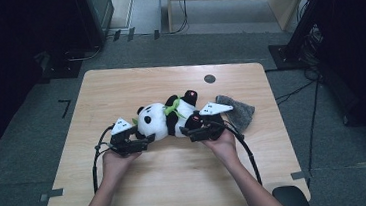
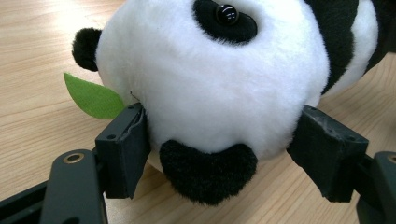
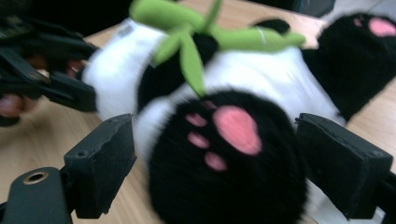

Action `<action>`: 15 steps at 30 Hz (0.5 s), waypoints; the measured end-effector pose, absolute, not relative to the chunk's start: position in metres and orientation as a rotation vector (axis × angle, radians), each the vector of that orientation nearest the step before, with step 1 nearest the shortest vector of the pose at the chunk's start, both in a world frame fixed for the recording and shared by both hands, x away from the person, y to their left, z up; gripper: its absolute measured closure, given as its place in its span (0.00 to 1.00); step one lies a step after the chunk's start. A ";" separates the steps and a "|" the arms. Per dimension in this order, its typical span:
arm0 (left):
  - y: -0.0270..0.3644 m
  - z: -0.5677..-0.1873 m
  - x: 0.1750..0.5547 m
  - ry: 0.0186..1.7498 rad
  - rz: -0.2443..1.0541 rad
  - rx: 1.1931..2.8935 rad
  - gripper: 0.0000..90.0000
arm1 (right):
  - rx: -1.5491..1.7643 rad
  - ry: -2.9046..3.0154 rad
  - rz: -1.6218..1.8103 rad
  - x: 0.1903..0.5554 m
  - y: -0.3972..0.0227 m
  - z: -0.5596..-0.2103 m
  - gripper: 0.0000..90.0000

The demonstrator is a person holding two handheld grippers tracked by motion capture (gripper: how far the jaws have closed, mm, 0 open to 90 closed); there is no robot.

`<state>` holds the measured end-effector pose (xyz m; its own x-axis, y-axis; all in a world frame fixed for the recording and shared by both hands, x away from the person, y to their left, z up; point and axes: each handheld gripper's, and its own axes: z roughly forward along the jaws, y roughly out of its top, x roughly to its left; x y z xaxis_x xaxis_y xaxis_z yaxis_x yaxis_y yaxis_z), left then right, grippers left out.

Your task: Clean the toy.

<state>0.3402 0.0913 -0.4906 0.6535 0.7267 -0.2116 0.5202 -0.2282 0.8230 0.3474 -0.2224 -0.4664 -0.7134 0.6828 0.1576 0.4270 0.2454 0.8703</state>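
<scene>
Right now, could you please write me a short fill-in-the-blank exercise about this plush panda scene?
1. The left gripper has its jaws around the black-and-white plush panda's ____.
2. The right gripper has a black foot with ____ paw pads between its jaws.
3. The panda lies on the light ____ table.
4. Beside the panda lies a ____ cloth.

Missing: head; pink; wooden; grey
</scene>
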 end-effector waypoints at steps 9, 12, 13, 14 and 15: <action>0.091 -0.491 0.342 1.000 0.246 1.872 0.27 | 1.086 2.218 1.456 0.356 -0.219 -0.478 0.14; 0.091 -0.491 0.342 1.002 0.246 1.871 0.27 | 1.079 2.239 1.465 0.360 -0.223 -0.478 0.13; 0.091 -0.491 0.342 0.998 0.250 1.877 0.27 | 1.064 2.251 1.456 0.359 -0.223 -0.477 0.13; 0.090 -0.491 0.341 0.991 0.265 1.891 0.27 | 1.038 2.266 1.432 0.358 -0.223 -0.477 0.13; 0.089 -0.491 0.341 0.985 0.282 1.904 0.26 | 1.016 2.276 1.415 0.356 -0.223 -0.477 0.12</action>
